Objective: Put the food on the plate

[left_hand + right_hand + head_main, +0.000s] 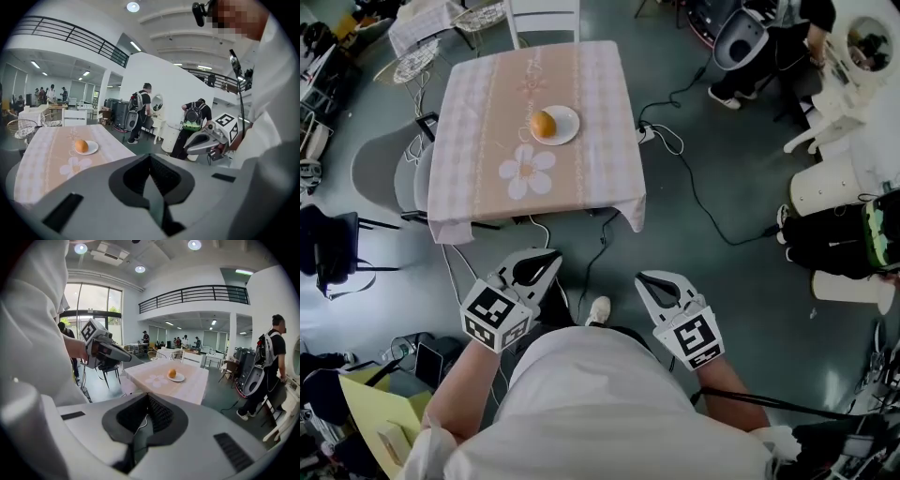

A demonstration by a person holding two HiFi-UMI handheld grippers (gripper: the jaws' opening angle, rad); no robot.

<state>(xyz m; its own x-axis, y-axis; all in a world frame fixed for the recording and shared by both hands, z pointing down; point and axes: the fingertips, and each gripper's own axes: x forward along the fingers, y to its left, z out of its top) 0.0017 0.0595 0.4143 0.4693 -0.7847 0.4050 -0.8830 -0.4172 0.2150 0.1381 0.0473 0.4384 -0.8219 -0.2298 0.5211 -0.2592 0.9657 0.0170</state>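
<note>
The food (543,124), a round orange piece, is seen lying on the plate (567,125), towards its left side, and the white plate is set near the middle of the table (581,169). The table is covered by a pink checked cloth (469,159), on which a white flower (527,172) is printed just in front of the plate. Both grippers are held close to the person's body, well apart from the table, over the dark floor (741,281). The left gripper (551,255) is pointed towards the near edge of the table; its jaws are pressed together in its own view and nothing is held between them. The right gripper (645,278) is held beside it at about the same height, and its jaws are likewise closed on nothing. In the left gripper view the table, plate and food are seen at the left. In the right gripper view they are seen at the centre, beyond the jaws. A grey chair (380,169) is placed at the table's left side, and a black cable (694,187) is laid across the floor to the right of the table.
</note>
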